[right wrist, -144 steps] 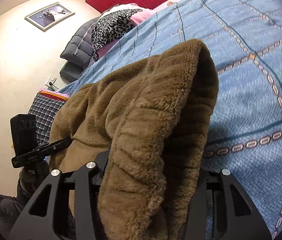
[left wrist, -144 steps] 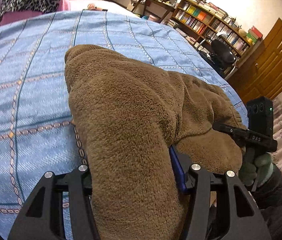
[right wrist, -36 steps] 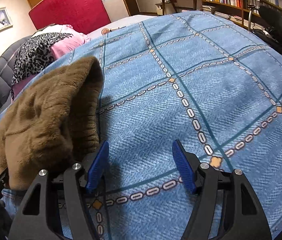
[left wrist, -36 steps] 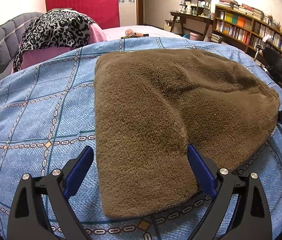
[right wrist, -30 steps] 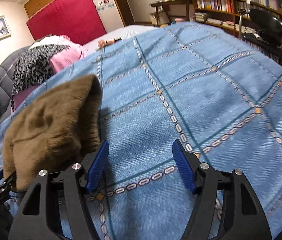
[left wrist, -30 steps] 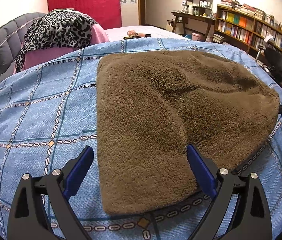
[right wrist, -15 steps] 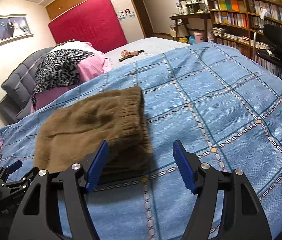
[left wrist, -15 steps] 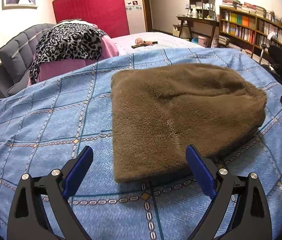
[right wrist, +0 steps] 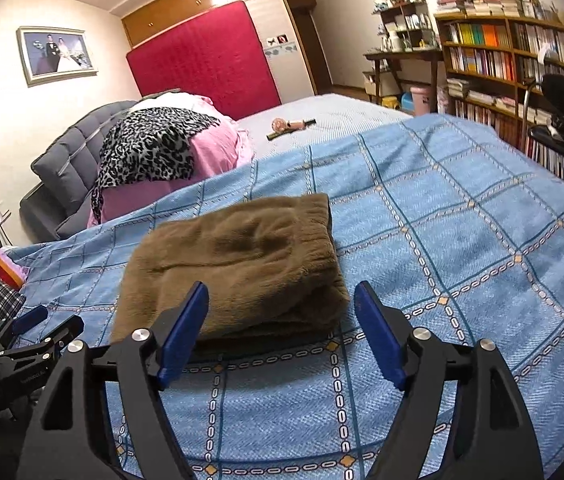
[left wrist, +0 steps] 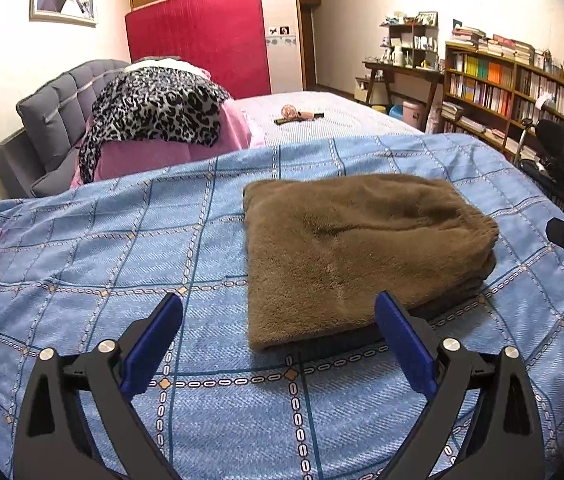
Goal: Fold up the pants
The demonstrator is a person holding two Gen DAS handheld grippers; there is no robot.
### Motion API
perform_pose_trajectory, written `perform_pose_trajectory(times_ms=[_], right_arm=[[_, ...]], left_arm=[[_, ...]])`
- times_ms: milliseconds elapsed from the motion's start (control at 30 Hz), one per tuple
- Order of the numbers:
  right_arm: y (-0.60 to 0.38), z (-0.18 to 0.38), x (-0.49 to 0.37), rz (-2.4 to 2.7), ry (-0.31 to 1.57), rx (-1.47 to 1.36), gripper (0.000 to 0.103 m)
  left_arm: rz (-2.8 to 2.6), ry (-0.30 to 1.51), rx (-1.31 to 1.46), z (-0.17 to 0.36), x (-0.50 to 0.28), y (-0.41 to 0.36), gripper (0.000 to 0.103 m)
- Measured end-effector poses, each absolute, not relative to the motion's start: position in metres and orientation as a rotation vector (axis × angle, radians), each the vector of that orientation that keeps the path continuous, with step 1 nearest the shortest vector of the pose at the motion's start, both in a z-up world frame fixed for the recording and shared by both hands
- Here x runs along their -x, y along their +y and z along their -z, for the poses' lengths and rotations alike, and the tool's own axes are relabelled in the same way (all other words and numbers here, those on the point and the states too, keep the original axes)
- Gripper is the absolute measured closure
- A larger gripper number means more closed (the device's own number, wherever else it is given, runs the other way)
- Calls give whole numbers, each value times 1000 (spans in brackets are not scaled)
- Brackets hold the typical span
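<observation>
Right ahead of our left gripper (left wrist: 278, 336), a bit toward its right finger, sit the brown fleece pants (left wrist: 357, 248), folded into a chunky rectangular stack lying flat on the blue checked bedspread (left wrist: 122, 240). Both blue pads are spread wide with nothing between them, and the stack's near edge sits just beyond the tips without touching. Same deal for our right gripper (right wrist: 282, 328): fingers wide apart, empty, hovering over the bedspread (right wrist: 461, 240), with the pants (right wrist: 238, 264) just past the tips and leaning toward the left finger. From that side we can see the ribbed waistband end on the stack's far right corner, and the layers showing along the near edge. Off to the left of the right gripper, the other tool pokes into view low down. Farther ahead of both there's a pink pillow pile with a leopard-print cloth (left wrist: 154, 112) draped on it, a grey headboard (left wrist: 54, 120), and a bookshelf (left wrist: 521, 92) off to the right.
</observation>
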State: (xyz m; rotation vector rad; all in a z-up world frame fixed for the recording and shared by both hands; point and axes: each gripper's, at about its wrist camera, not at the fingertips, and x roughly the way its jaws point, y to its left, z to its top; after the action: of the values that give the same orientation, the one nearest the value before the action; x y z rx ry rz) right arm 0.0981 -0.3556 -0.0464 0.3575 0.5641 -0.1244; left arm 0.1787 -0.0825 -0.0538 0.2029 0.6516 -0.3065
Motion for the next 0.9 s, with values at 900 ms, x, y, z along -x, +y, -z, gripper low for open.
perform_pose_trajectory(times_ms=[900], right_arm=[[-295, -5, -39, 101, 435, -171, 4]], left_arm=[[282, 611, -106, 0, -117, -72, 5]])
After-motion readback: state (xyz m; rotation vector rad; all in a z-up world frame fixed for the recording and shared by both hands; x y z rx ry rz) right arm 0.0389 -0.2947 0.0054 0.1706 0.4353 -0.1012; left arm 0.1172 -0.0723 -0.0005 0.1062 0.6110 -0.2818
